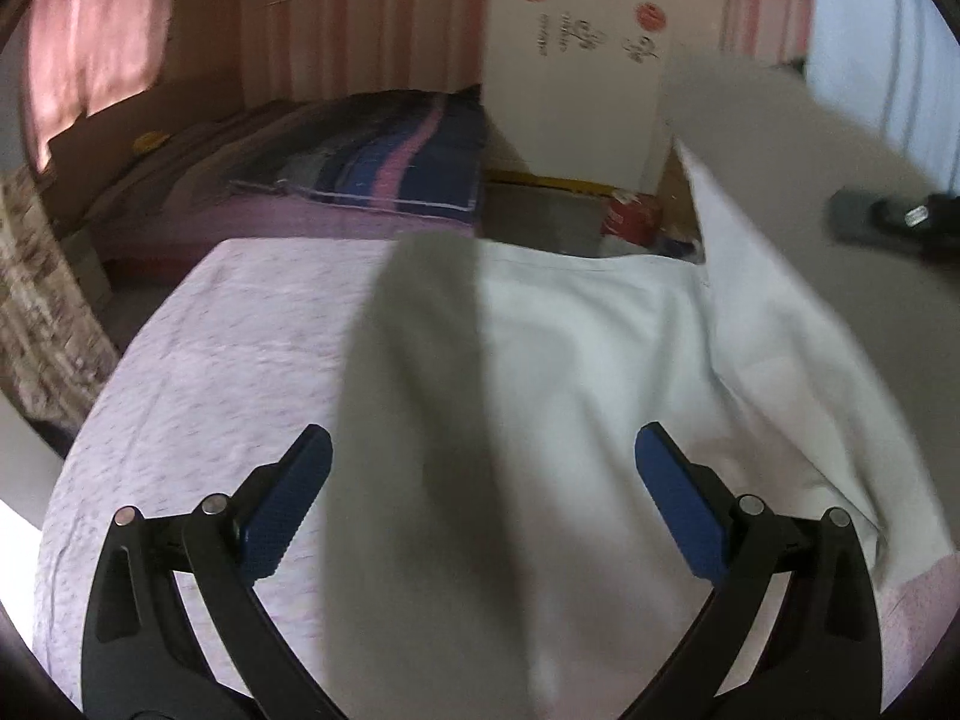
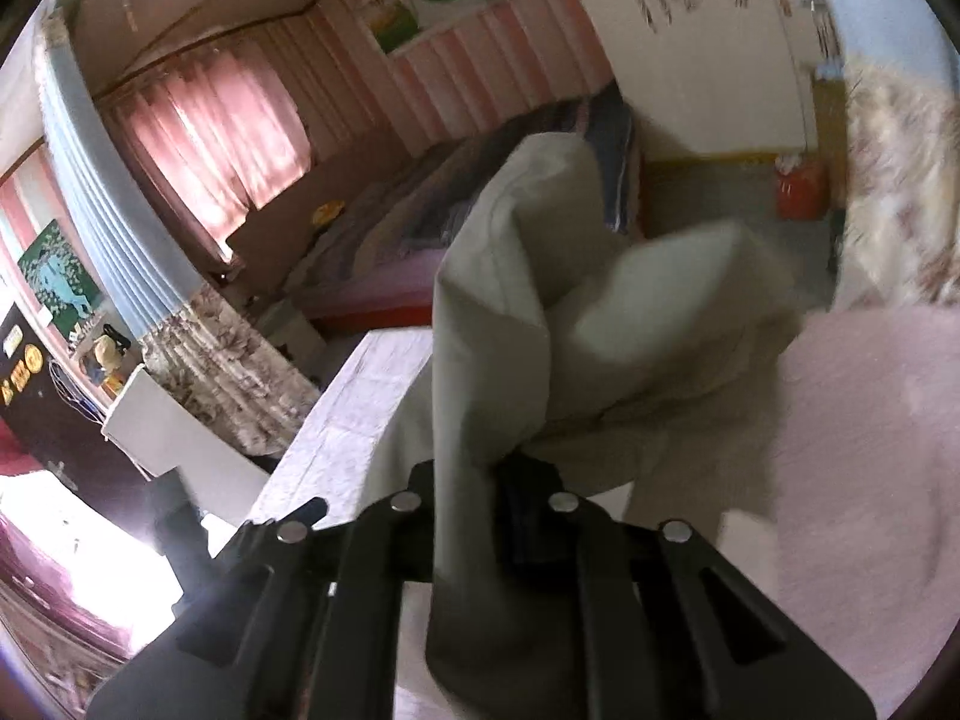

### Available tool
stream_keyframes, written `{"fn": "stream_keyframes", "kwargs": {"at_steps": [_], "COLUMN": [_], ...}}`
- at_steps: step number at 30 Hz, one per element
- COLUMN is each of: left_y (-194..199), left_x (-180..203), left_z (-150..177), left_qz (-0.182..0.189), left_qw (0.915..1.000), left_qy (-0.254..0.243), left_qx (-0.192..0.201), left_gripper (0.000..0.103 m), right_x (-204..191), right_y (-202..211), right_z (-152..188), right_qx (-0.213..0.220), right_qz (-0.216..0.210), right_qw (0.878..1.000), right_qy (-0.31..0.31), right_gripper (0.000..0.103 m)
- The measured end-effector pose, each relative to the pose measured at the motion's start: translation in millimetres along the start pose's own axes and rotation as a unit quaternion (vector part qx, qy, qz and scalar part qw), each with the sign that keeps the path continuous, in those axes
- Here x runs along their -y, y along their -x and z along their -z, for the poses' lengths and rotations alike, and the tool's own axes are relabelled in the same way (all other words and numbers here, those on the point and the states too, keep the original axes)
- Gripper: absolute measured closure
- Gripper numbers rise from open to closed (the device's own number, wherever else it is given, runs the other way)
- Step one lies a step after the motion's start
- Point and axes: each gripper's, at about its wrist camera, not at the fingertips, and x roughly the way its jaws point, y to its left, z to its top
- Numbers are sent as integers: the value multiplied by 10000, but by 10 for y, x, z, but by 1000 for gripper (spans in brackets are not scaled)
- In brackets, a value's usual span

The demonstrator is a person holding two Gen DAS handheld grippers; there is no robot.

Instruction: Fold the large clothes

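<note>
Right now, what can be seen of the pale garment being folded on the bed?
The pale garment is a large piece of thin, whitish-grey woven cloth, plain and creased. Most of it lies spread on the pink patterned bedspread. One part is lifted off the bed: the right gripper is shut on a bunched fold, which rises in a peak with a seam along its edge. The left gripper is open above it, its blue pads clear of the cloth. Motion blur hides finer detail.
</note>
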Motion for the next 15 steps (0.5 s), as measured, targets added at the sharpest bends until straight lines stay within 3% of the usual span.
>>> {"fn": "stream_keyframes", "kwargs": {"at_steps": [3, 4, 8, 12, 15], "left_y": [87, 121, 235, 404, 541], "left_x": [-317, -424, -625, -647, -584], "left_z": [66, 100, 260, 391, 411], "left_qz": [-127, -134, -137, -135, 8], "left_qw": [9996, 9993, 9989, 9991, 9990], "left_qy": [237, 338, 449, 397, 440], "left_qx": [36, 31, -40, -17, 73], "left_gripper": [3, 3, 3, 3, 3], "right_x": [-139, -162, -227, -410, -377], "right_y": [-474, -650, -950, -508, 137], "right_z": [165, 253, 493, 447, 352], "right_qx": [-464, -667, -1018, -546, 105], "right_qz": [152, 179, -51, -187, -275], "right_qw": [9988, 9976, 9946, 9983, 9996], "right_qy": [2, -47, -195, 35, 40], "right_gripper": [92, 87, 41, 26, 20]}}
